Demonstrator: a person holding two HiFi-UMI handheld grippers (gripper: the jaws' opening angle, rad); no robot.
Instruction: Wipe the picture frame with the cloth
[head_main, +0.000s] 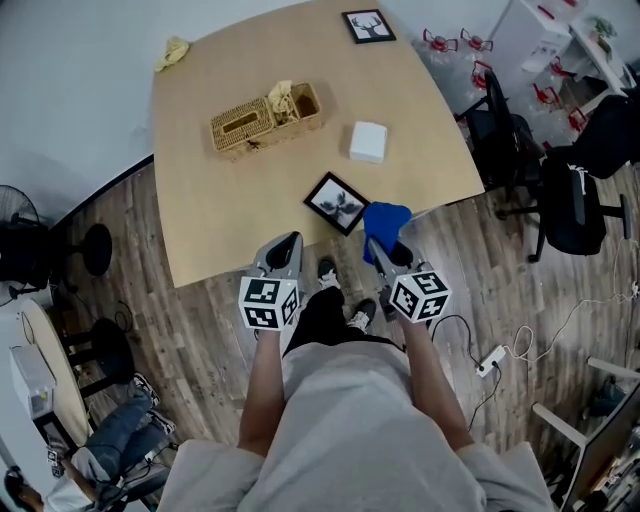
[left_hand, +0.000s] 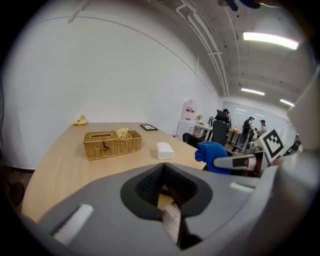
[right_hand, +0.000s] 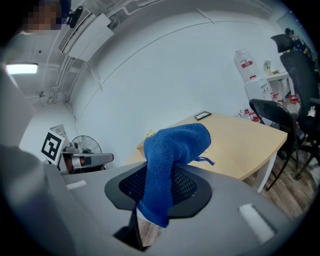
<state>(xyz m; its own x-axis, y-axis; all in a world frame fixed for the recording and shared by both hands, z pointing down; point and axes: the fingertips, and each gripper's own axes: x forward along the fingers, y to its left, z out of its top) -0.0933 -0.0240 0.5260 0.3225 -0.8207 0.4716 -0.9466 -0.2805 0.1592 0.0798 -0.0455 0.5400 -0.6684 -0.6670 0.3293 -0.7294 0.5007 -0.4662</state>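
Overhead, in the head view, a pale wooden counter (head_main: 200, 200) carries one wicker basket (head_main: 265, 120) with two compartments; the longer one is covered by a slotted wicker lid, and the shorter open one holds a pale yellow wad (head_main: 281, 98); one white block (head_main: 368, 141) sits just right of the basket, apart from it; picture frames number two: the near picture frame (head_main: 336, 202) lies flat by the counter's front edge, and the far picture frame (head_main: 368, 26) lies at the back edge; cloths number two: a yellow cloth (head_main: 172, 52) lies crumpled at the far left corner, and a blue cloth (head_main: 386, 222) bunches over the tip of the right claw (head_main: 378, 245), just beside the near frame's right corner, though contact cannot be told; the left claw (head_main: 290, 240) hangs off the counter's front edge, left of that frame

Next, the left gripper view: this claw's pads meet at their tips with nothing between them; beyond lie the basket, the white block, the far frame and the yellow cloth, and at the right the blue cloth sticks up from the other claw

Lastly, the right gripper view: this claw is clamped on the blue cloth, which rises from between the pads and folds over forward; the left claw shows at the left edge, with a fan (right_hand: 87, 145) behind it; an office chair (right_hand: 272, 120) stands right of the counter
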